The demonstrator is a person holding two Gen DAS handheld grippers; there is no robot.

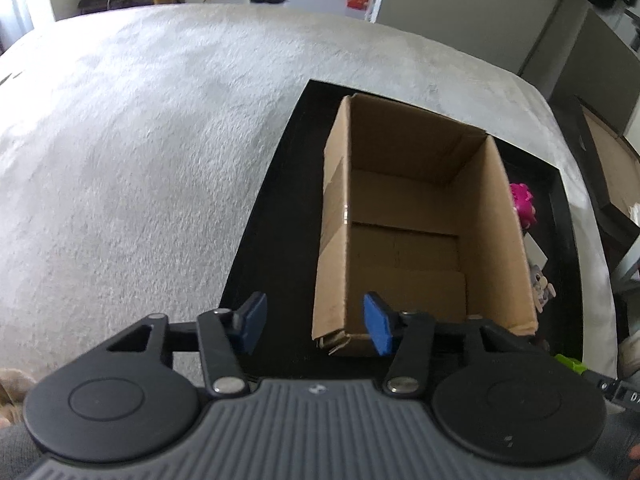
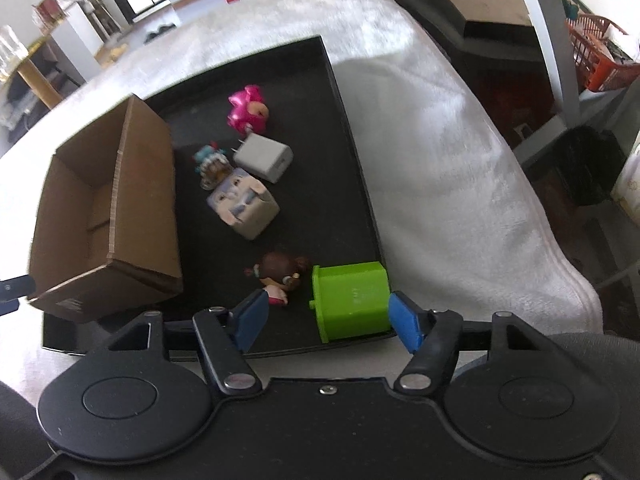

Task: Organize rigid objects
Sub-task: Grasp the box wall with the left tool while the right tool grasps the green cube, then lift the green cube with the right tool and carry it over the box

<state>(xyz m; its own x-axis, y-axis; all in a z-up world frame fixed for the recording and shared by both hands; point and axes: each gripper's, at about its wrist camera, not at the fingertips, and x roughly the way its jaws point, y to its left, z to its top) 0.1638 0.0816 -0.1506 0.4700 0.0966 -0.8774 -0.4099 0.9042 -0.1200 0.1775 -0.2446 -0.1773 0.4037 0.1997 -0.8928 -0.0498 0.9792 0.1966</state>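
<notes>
An open, empty cardboard box (image 1: 404,236) stands on a black tray (image 1: 272,216); it also shows in the right wrist view (image 2: 104,208) on the tray (image 2: 352,128). Beside the box lie a pink toy (image 2: 246,109), a white charger (image 2: 266,157), a small figurine (image 2: 210,162), a pale cube toy (image 2: 242,202), a brown-haired doll (image 2: 280,276) and a green block (image 2: 352,300). My left gripper (image 1: 316,322) is open, above the box's near left corner. My right gripper (image 2: 328,318) is open, the green block between its fingers, not gripped.
The tray sits on a grey-white fuzzy cover (image 1: 140,140) over a table. To the right the cover drops off at the edge (image 2: 540,240). A dark box (image 2: 480,32) and an orange basket (image 2: 596,56) stand beyond it.
</notes>
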